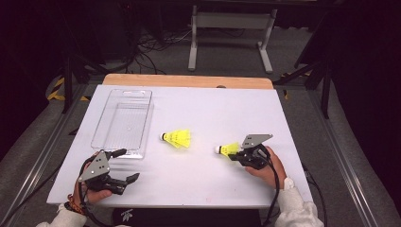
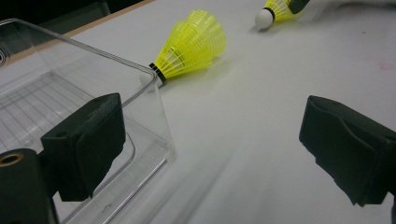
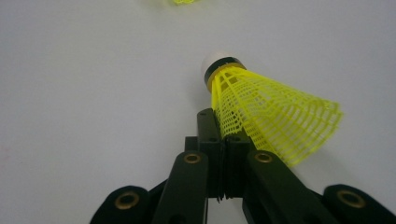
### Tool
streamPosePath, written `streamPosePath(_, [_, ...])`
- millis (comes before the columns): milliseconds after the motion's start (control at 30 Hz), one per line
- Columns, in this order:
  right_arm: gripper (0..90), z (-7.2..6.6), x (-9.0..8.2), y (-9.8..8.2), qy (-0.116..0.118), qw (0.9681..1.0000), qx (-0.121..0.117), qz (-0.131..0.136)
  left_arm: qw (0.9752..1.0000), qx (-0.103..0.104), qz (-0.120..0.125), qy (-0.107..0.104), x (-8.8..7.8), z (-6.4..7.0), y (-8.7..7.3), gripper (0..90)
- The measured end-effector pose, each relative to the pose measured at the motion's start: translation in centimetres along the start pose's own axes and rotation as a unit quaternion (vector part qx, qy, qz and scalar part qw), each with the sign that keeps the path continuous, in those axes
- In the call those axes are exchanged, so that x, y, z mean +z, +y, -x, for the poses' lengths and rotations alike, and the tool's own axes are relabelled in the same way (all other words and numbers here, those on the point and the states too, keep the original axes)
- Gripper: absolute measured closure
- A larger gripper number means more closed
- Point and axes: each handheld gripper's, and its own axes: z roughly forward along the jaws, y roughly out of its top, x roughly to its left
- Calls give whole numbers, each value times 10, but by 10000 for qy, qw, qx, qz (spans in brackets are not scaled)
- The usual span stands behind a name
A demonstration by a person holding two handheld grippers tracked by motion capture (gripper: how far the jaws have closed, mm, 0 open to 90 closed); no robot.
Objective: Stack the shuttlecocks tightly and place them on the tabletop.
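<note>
right gripper (image 3: 223,126) is closed on the skirt edge of one shuttlecock (image 3: 261,112), probably to carry it; left gripper (image 2: 210,149) waits open beside the clear tray (image 2: 93,70).

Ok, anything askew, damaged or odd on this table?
Nothing damaged. One oddity: the right gripper is shut on only the skirt edge of a shuttlecock, a thin grip. The other shuttlecock lies on its side beside the clear bin.

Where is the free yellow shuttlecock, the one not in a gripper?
In the high view the free shuttlecock lies on its side on the white table, just right of the clear plastic bin and left of the right gripper.
</note>
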Motion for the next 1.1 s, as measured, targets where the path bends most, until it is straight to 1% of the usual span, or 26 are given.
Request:
streamPosePath(200, [897, 0, -1, 0, -57, 10000, -15, 47, 10000, 5, 1, -2, 0, 0, 0, 79])
streamPosePath(267, [897, 0, -2, 1, -67, 9999, 18, 125, 10000, 5, 6, -3, 0, 0, 0, 79])
streamPosePath(633, [898, -1, -7, 4, -210, 9991, 1, 377, 10000, 17, 32, 29, -1, 0, 1, 79])
streamPosePath(767, [897, -1, -7, 6, -273, 9985, 43, 482, 10000, 18, 34, 31, -1, 0, 1, 79])
streamPosePath(800, [897, -1, -7, 6, -273, 9985, 43, 482, 10000, 18, 34, 31, -1, 0, 1, 79])
streamPosePath(867, [898, -2, -7, 8, -282, 9980, 73, 567, 10000, 18, 32, 29, -1, 0, 1, 79])
streamPosePath(1100, [897, -2, -5, 12, -290, 9975, 116, 641, 10000, 20, 22, 22, -1, 0, 1, 79])
